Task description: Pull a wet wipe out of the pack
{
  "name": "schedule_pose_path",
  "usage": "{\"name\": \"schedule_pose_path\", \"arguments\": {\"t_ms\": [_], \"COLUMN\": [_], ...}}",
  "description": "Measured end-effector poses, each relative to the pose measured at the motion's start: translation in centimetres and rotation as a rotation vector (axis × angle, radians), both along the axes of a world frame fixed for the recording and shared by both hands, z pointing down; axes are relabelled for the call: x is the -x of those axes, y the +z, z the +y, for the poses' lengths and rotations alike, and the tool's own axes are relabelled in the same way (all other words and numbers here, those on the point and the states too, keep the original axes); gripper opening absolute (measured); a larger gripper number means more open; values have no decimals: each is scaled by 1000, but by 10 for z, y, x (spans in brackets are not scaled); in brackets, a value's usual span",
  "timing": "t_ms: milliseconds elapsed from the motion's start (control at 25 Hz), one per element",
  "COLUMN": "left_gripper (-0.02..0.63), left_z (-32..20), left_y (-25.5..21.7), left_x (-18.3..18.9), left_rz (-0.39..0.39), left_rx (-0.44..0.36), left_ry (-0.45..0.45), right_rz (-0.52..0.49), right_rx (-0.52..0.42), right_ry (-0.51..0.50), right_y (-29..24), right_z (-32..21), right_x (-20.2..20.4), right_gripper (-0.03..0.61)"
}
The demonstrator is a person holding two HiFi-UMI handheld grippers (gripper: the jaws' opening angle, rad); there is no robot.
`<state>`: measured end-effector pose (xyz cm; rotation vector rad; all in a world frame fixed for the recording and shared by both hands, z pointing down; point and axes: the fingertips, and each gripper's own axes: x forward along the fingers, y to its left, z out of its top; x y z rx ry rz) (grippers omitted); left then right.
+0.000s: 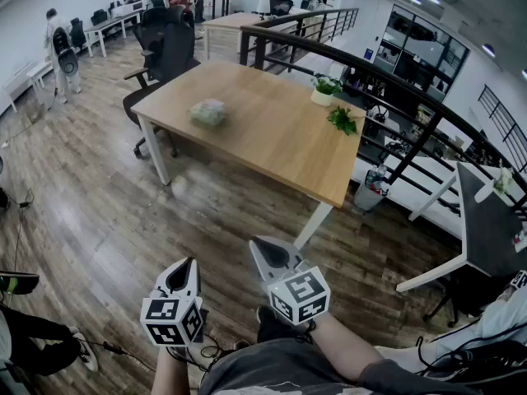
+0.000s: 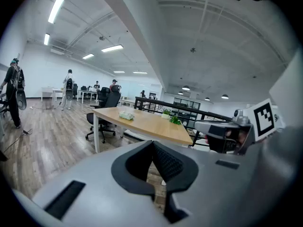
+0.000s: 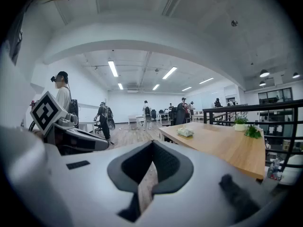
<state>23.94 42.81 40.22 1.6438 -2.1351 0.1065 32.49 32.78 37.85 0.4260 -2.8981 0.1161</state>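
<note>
Left gripper (image 1: 183,276) and right gripper (image 1: 272,255) are both closed on nothing, well apart from the wipe pack (image 1: 208,112) on the table's (image 1: 280,142) far-left part, so yanking one-handed probably just drags the whole pack.

Wet-wipe pack (image 1: 208,112): one item, a small soft pouch, pale green and white, its top slightly rumpled. It is too far off and too blurred to read any print or to make out its opening. It lies flat on the wooden counter (image 1: 272,151), in the far-left part of the top and a little in from the edges. It is well ahead of both pairs of fingers and touches neither. In the head view it lies beyond and between the left fingers (image 1: 183,276) and the right fingers (image 1: 274,256). Along the left fingers (image 2: 137,162) the pack (image 2: 126,116) appears ahead and slightly left. Along the right fingers (image 3: 166,162) the pack (image 3: 185,132) appears ahead and slightly right.
</note>
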Motion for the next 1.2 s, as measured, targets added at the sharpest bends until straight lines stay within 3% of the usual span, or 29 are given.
{"name": "schedule_pose_path", "arguments": {"t_ms": [440,720,1200], "left_gripper": [15,15,15], "left_z": [7,8,-49], "left_y": [8,10,29], "left_x": [-5,-4,50], "left_rz": [16,23,21], "left_rx": [0,6,13], "left_ry": [17,36,24], "right_rz": [24,-30,-61], "right_rx": [26,87,104], "right_ry": [-21,-4,20], "right_y": [17,15,39], "right_z": [18,19,-51], "right_x": [2,-2,42], "right_gripper": [24,25,26]}}
